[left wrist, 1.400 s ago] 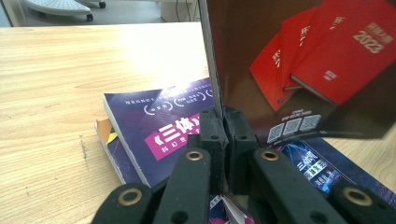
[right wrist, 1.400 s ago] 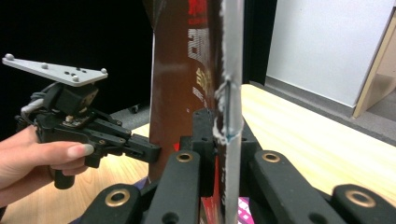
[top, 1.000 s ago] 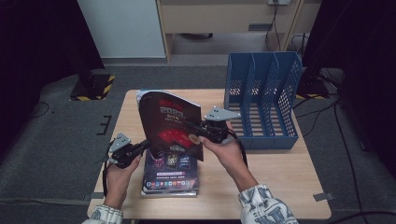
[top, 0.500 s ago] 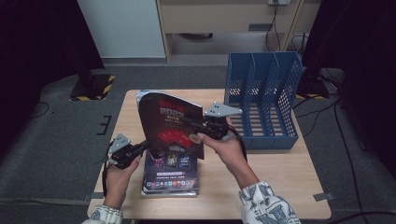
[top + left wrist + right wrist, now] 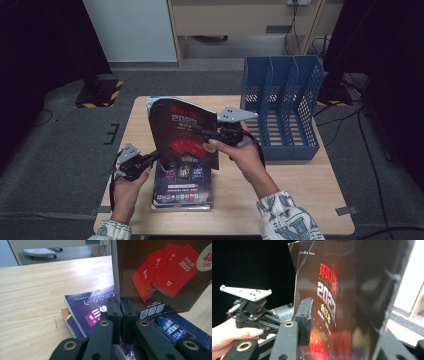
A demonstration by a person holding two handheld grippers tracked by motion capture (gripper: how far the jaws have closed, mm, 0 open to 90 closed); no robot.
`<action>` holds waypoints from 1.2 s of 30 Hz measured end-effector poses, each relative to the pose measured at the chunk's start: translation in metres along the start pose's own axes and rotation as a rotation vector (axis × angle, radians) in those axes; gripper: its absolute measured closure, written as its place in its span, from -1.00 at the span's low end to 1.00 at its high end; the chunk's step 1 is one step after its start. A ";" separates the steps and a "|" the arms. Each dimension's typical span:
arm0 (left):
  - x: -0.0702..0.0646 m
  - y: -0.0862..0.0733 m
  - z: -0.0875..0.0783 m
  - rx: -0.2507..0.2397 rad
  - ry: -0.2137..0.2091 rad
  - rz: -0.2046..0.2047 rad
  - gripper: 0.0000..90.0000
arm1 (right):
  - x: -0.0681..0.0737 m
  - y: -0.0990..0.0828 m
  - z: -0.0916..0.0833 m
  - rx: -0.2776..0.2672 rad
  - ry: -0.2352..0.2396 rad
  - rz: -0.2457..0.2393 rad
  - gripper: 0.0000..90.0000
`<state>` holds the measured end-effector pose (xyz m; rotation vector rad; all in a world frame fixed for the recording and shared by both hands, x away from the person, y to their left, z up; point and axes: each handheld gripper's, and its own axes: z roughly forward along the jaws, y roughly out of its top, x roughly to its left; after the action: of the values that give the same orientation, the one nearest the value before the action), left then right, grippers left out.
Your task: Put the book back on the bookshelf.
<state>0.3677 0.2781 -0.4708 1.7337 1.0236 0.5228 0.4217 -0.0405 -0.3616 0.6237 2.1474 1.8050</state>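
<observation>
From above, the magazine [image 5: 182,132] stands upright over the stack [image 5: 182,185] on the worktop [image 5: 300,200]; the left claw [image 5: 119,312] is clamped on its lower corner, while the right claw [image 5: 329,322], jaws just opening, straddles it loosely, likely regripping before filing in the rack [image 5: 282,115].

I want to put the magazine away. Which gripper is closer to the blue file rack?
The right gripper. It sits just left of the blue file rack, beside the upright magazine. The left gripper pinches the magazine's lower corner, farther away.

Left tool [image 5: 152,158] clamped tight, low at left; right tool [image 5: 207,135] raised, jaws just parting.
</observation>
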 end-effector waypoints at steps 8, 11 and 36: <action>0.000 0.000 0.000 -0.001 0.000 0.003 0.95 | -0.005 0.010 0.001 0.011 0.017 0.008 0.19; 0.000 0.000 0.000 -0.002 0.000 0.003 0.95 | -0.006 0.016 0.001 0.006 0.019 0.029 0.13; 0.001 -0.001 0.000 -0.003 -0.005 -0.007 0.95 | -0.001 0.018 0.012 0.024 0.055 -0.008 0.53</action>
<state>0.3682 0.2786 -0.4716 1.7269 1.0245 0.5150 0.4306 -0.0282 -0.3458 0.5772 2.2068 1.8152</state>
